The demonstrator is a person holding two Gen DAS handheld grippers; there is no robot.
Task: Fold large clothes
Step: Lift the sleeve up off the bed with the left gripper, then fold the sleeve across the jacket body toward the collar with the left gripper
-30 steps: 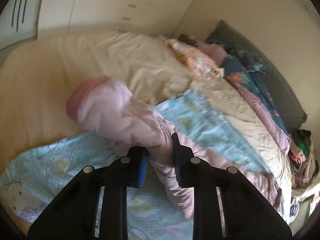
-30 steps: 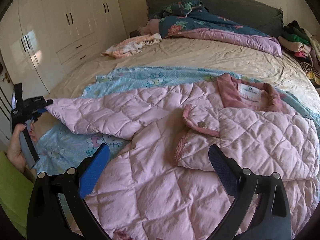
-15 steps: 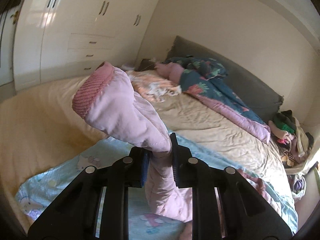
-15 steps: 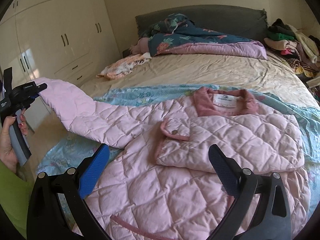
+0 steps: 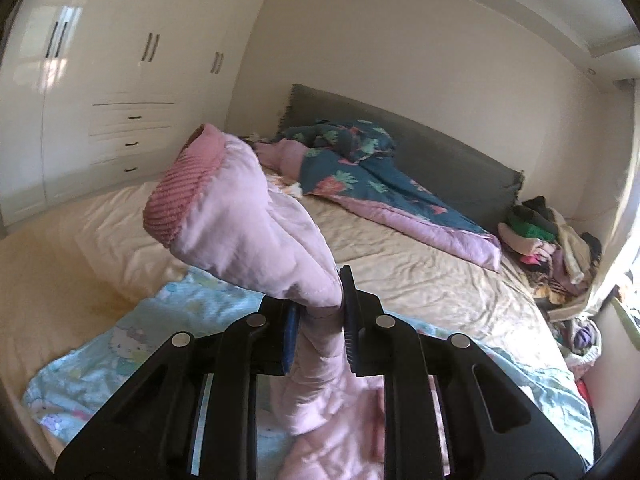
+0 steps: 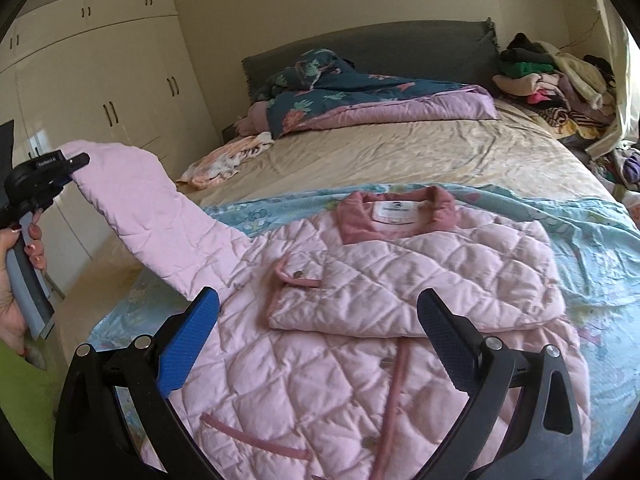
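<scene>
A pink quilted jacket lies front up on a light blue printed sheet on the bed. Its right sleeve is folded across the chest. My left gripper is shut on the left sleeve near the ribbed cuff and holds it raised above the bed's left side; it also shows in the right wrist view. My right gripper is open and empty, hovering over the jacket's lower front.
A blue floral quilt lies bunched at the grey headboard. A heap of clothes sits at the far right. A small peach garment lies on the beige bedspread. White wardrobes stand left.
My left gripper has lifted the sleeve up from the bed and carried it higher. The right gripper has stayed open and drawn back a little over the jacket.
</scene>
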